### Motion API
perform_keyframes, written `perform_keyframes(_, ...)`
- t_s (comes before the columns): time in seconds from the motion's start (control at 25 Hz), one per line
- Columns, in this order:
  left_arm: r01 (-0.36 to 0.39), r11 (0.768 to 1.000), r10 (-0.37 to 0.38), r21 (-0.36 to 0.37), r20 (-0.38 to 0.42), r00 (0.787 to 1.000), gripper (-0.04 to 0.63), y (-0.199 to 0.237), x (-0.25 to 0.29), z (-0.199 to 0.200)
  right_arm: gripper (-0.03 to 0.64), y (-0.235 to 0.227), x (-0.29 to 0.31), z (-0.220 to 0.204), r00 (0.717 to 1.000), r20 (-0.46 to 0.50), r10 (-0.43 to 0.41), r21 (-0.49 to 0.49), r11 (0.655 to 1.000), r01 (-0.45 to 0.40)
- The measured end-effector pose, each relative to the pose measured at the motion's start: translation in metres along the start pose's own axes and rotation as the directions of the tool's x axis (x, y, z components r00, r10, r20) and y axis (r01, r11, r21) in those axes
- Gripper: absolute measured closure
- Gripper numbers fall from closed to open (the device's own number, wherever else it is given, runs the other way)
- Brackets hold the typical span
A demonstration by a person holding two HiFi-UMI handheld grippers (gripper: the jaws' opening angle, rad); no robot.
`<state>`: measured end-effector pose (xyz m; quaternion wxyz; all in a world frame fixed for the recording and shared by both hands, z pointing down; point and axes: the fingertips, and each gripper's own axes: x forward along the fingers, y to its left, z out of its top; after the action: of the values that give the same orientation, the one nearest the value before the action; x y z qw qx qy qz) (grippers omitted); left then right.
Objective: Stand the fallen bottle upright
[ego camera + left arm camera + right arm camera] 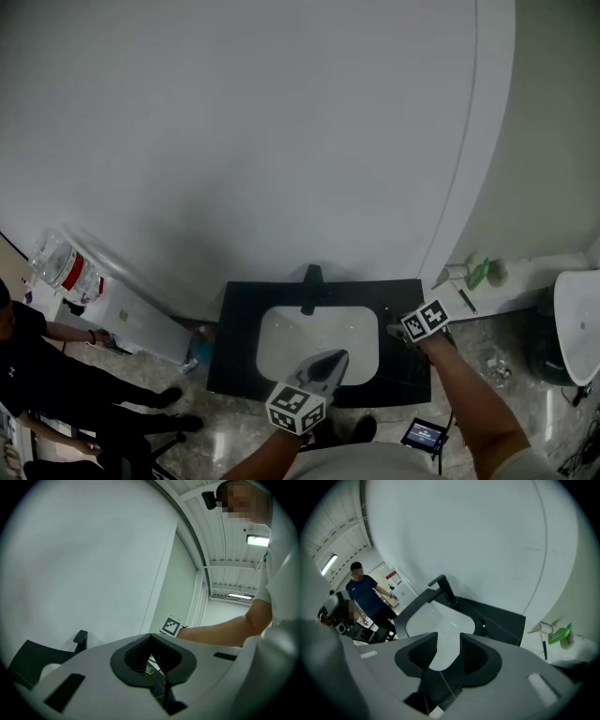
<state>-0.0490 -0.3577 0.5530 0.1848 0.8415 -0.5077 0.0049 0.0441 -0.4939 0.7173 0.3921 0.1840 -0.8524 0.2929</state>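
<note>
A green bottle (480,274) lies tilted on a white ledge (525,281) to the right of the black counter (239,361); in the right gripper view the green bottle (559,634) shows at the far right. My right gripper (449,641) is open with nothing between its jaws, over the counter's right part, and its marker cube (427,319) shows in the head view. My left gripper (330,359) hangs over the front of the white sink (281,328). The left gripper (151,637) looks shut and empty.
A black faucet (310,286) stands behind the sink. A pale tube (455,272) and a pen (466,300) lie beside the bottle. A water cooler (66,267) and seated people (37,366) are at the left, a white basin (577,319) at the right.
</note>
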Motion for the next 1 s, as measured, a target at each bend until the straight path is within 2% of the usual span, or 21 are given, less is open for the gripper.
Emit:
perform_keyframes(0.16,-0.010,1.000,0.010,-0.018,-0.016,1.000,0.589,0.024,0.001,-0.001,0.482,-0.050,0.057,0.001,0.975,-0.219,-0.018,0.018,1.000,0.022)
perform_keyframes(0.32,-0.022,0.999,0.021,-0.040,-0.030,0.999,0.589,0.044,0.001,-0.004,0.474,-0.094,0.102,0.000,0.937,-0.346,-0.049,0.036,0.997,0.066)
perform_keyframes(0.44,-0.030,0.999,0.028,-0.044,-0.044,0.999,0.589,0.055,0.000,-0.005,0.474,-0.123,0.126,-0.013,0.894,-0.434,-0.111,-0.003,0.993,0.121)
perform_keyframes(0.72,-0.067,0.995,0.063,-0.074,-0.054,0.997,0.589,0.079,-0.009,-0.015,0.476,-0.136,0.164,-0.031,0.842,-0.529,-0.109,-0.007,0.992,0.124)
perform_keyframes(0.84,-0.085,0.994,0.081,-0.072,-0.056,0.995,0.589,0.085,-0.012,-0.019,0.491,-0.138,0.171,-0.034,0.840,-0.534,-0.093,0.020,0.992,0.122)
perform_keyframes(1.0,-0.095,0.992,0.091,-0.079,-0.053,0.994,0.589,0.090,-0.016,-0.023,0.495,-0.139,0.173,-0.035,0.847,-0.523,-0.090,0.010,0.994,0.111)
